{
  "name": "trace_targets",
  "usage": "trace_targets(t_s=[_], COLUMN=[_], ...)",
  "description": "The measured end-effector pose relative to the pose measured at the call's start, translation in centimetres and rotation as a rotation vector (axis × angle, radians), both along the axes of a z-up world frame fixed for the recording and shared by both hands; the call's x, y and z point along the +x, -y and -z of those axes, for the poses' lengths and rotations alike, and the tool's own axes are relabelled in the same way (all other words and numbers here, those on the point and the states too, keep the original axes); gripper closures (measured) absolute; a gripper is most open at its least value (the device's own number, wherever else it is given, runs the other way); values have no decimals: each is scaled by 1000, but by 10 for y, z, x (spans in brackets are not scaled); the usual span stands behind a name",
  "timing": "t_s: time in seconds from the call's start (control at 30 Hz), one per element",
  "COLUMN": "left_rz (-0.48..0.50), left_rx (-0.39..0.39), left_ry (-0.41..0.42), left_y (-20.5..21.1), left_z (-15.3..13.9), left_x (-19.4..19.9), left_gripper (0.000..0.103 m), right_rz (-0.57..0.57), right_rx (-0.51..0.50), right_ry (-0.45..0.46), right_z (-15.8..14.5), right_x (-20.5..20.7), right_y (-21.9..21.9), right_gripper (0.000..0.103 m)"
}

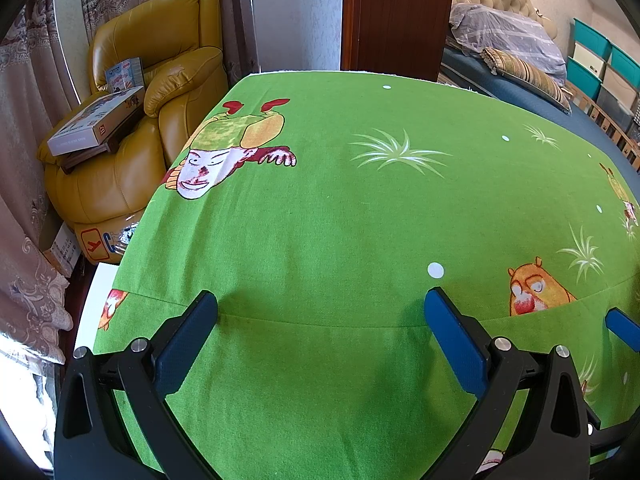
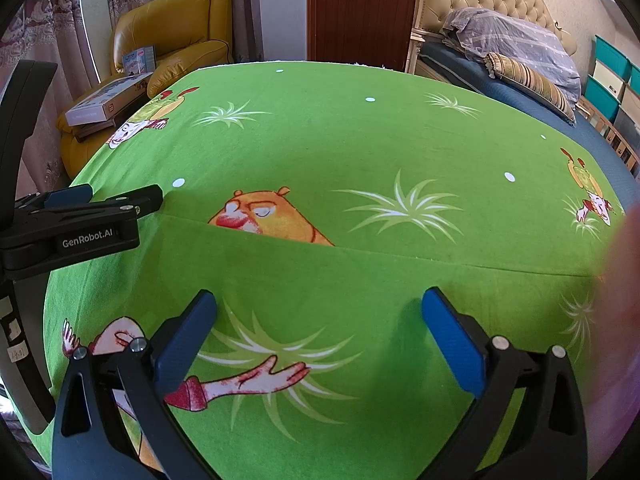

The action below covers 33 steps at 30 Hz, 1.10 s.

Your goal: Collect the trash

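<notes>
No trash shows in either view. My left gripper (image 1: 320,304) is open and empty, its blue pads spread wide just above a table covered with a green cartoon-print cloth (image 1: 320,208). My right gripper (image 2: 318,302) is open and empty too, over the same cloth (image 2: 360,140). The left gripper also shows from the side at the left edge of the right wrist view (image 2: 92,200). A blue fingertip (image 1: 622,326) of the right gripper shows at the right edge of the left wrist view.
A yellow leather armchair (image 1: 160,92) with boxes (image 1: 96,120) on it stands beyond the table's left corner. A dark wooden door (image 1: 396,16) is behind the table. A bed with pillows (image 2: 520,48) and teal storage bins (image 2: 612,76) are to the right.
</notes>
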<state>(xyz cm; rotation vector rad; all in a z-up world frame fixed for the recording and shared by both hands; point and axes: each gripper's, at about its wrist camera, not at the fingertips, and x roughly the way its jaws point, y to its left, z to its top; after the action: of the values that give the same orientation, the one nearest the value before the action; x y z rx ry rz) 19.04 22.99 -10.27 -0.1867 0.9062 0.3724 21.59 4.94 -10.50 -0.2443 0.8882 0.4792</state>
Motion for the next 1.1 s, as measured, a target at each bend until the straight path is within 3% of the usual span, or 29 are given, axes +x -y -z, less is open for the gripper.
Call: trace_targets(t_s=[1.1], left_rz=[1], left_rx=[-2], left_ry=[0], left_y=[0], left_z=[0], left_x=[0], left_gripper=[6], right_rz=[-1], right_rx=[-2], right_ry=[1], right_z=[1], right_x=[0], right_y=[0], right_gripper=[3])
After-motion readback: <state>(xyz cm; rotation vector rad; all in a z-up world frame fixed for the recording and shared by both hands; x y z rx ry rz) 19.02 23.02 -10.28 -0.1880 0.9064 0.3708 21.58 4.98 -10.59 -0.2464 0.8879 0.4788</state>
